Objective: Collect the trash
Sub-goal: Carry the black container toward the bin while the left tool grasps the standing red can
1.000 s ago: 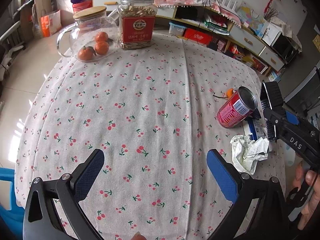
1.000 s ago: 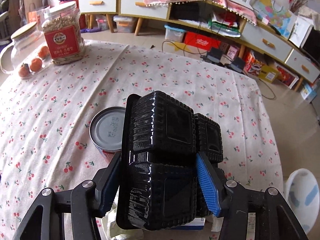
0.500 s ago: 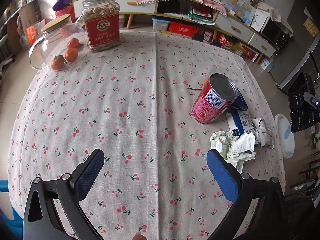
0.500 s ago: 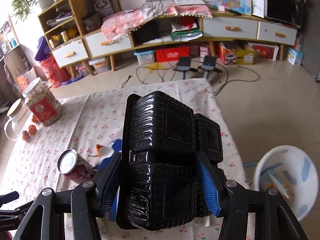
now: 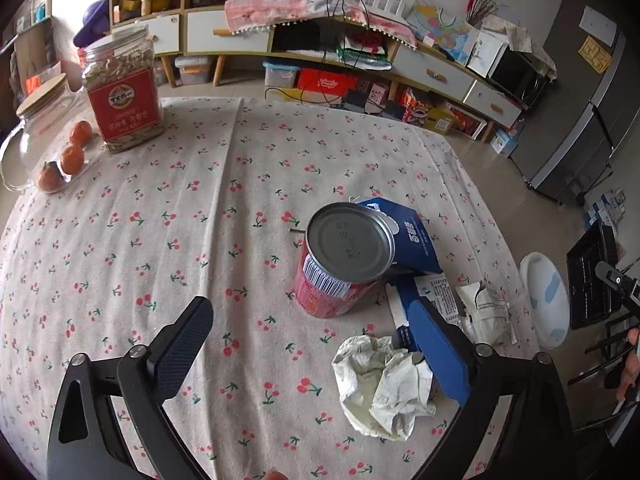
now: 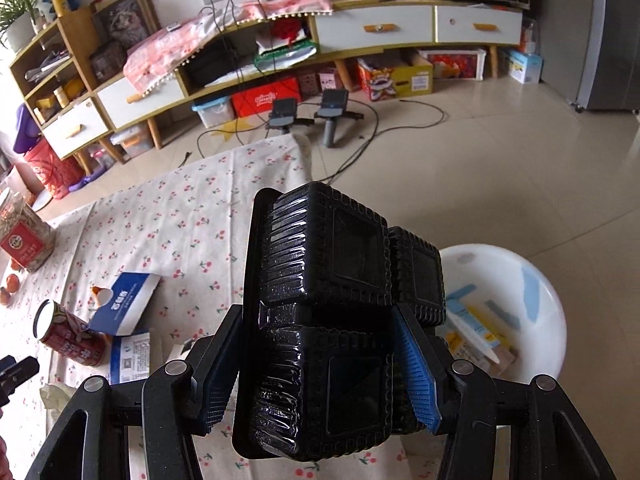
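The right gripper point(image 6: 320, 368) clamps a black plastic tray point(image 6: 324, 320) on edge, its long axis running away from the camera, ribbed cups facing right, over the table edge beside a white bin point(image 6: 532, 292) on the floor. The left gripper point(image 5: 312, 344) has just been closing a little and stands open with nothing between its jaws, above the cherry-print tablecloth point(image 5: 160, 220). Ahead lies a red can point(image 5: 340, 264) tipped on its side, grey end toward the camera. Crumpled paper point(image 5: 380, 392) lies near right; a blue carton point(image 5: 404, 232) lies behind the can, its writing too small to read. Far left stands a jar point(image 5: 124, 92) with a red label.
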A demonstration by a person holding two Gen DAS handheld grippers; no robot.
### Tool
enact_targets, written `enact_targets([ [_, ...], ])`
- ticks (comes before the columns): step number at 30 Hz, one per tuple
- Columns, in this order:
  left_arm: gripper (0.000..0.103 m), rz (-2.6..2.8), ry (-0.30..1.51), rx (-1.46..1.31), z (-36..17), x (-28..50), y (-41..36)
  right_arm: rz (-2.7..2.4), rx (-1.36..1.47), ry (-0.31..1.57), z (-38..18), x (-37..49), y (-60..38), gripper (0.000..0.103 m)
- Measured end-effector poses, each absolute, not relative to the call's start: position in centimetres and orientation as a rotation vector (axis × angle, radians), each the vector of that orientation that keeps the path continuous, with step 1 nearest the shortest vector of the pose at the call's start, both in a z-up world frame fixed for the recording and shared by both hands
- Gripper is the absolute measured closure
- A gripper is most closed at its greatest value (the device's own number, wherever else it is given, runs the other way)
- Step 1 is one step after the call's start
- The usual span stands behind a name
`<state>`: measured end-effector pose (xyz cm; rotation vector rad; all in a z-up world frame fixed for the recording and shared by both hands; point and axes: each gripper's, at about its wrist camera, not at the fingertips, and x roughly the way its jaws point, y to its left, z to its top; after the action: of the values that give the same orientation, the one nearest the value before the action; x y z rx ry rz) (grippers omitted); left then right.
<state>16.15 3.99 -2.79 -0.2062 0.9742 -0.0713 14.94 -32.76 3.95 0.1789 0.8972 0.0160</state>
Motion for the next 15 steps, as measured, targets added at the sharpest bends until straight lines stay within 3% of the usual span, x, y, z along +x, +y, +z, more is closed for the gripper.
enact_targets([
  [5, 0.026, -0.076, 0.966, -0.237, -3.8, 18.1, 3.4, -0.006, 0.182, 0.915, 3.4, 14.5, -34.4, 0.041],
  [12, 0.038, -0.043, 0.933, -0.188, -4.2, 19.2, 2.4, -0.031, 0.187, 0.931, 3.0, 14.1, -36.3, 0.041],
  [14, 0.048, -0.036, 0.932, -0.173, -4.3, 19.3, 2.2, -0.037, 0.188, 0.936, 2.8, 14.1, -36.8, 0.041],
  [15, 0.048, -0.032, 0.93, -0.164, -4.4, 19.4, 2.2, -0.039, 0.187, 0.939, 2.7, 14.0, -37.0, 0.041],
])
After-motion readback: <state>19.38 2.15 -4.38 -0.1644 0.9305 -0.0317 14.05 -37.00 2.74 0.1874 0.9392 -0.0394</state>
